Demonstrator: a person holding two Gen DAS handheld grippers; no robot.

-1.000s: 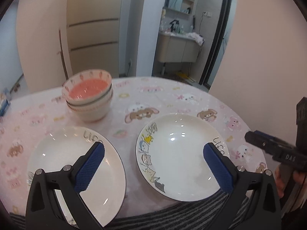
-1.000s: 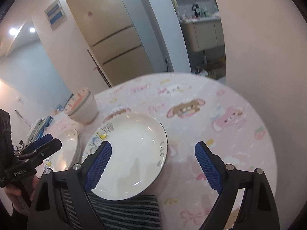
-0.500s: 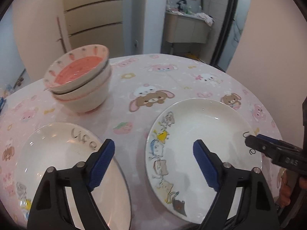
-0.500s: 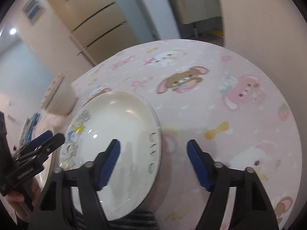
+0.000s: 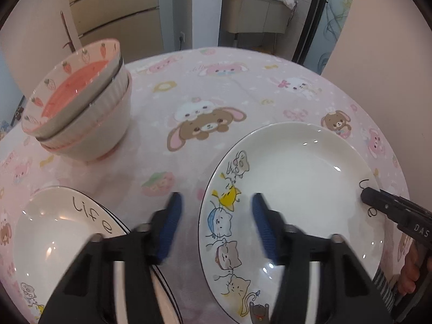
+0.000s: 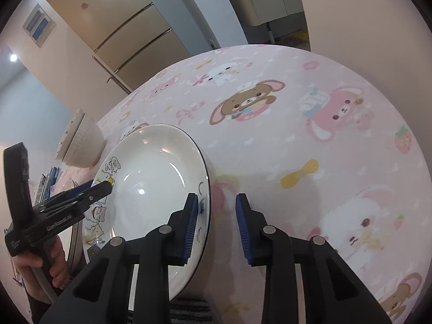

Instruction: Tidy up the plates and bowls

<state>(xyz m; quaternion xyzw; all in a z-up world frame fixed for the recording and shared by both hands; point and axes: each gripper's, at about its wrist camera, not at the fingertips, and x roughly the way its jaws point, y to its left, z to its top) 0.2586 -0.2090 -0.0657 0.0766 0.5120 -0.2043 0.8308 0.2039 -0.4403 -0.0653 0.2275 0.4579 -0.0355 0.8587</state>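
Observation:
A white cat-print plate (image 5: 291,189) lies on the pink table at the right; it also shows in the right wrist view (image 6: 151,178). My left gripper (image 5: 216,224) is open, its jaws straddling this plate's left rim. My right gripper (image 6: 216,224) is open, its jaws straddling the plate's right rim by the lettering. A second white plate (image 5: 59,240) marked "life" lies at the lower left. A stack of bowls (image 5: 81,113), the top one pink inside, stands at the back left.
The round table (image 5: 205,86) has a pink cartoon cloth (image 6: 310,124). Its far edge faces a fridge (image 6: 116,27) and a doorway to a washroom. A wall stands close on the right.
Both grippers have moved forward and down to the cat plate's opposite rims. Both pairs of jaws have narrowed.

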